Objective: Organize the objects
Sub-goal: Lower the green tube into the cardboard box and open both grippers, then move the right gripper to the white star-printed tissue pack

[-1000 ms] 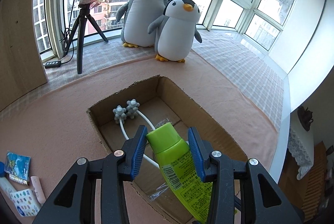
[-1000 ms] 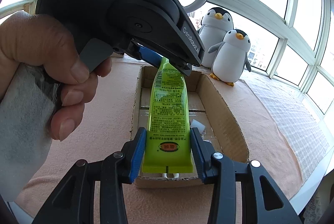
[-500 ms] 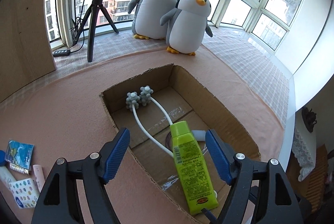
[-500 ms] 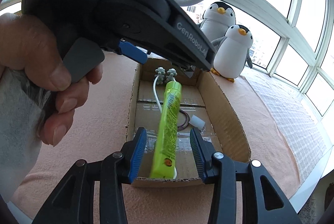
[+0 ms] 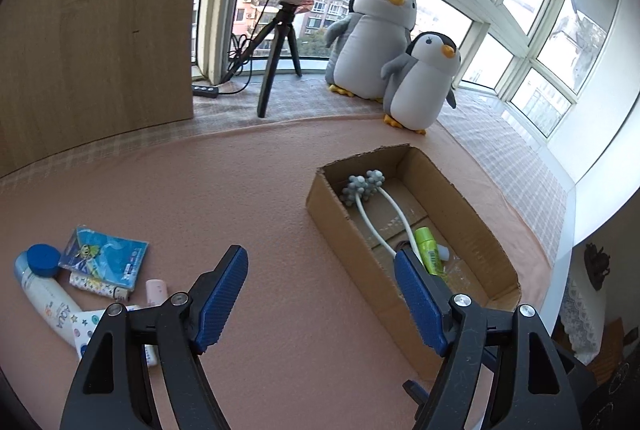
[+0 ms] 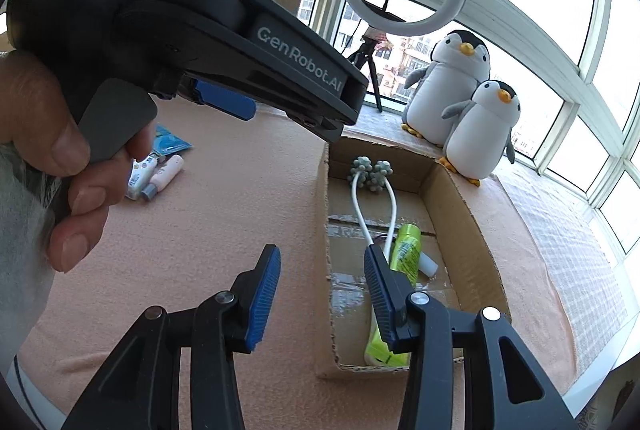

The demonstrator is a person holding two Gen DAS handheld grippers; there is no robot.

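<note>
A bay of white-framed windows rings a sill covered in pink felt-like cloth (image 5: pixel 240 197), where 2 grey-and-white plush penguins (image 5: pixel 420 81) sit behind an open brown cardboard box (image 5: pixel 336 213). The lime-green plastic tube (image 6: pixel 406 250), clamped by both grippers 1 second ago, now lies on the box floor across the white looped cord of a massager with 2 knobbly grey balls (image 6: pixel 370 171). The left gripper (image 5: pixel 320 298) has just been opening; its ribbed blue pads stand wide over bare cloth beside the box, nothing between them. The right gripper (image 6: pixel 322 294) is partly open and empty, straddling the box's near left wall, its right finger in front of the tube.

Only the left wrist view shows the loose pile in full: a white bottle with a blue cap (image 5: pixel 40 282) and a blue packet (image 5: pixel 104 258). Only the right wrist view shows the hand (image 6: pixel 52 149) gripping the left gripper's black handle.
</note>
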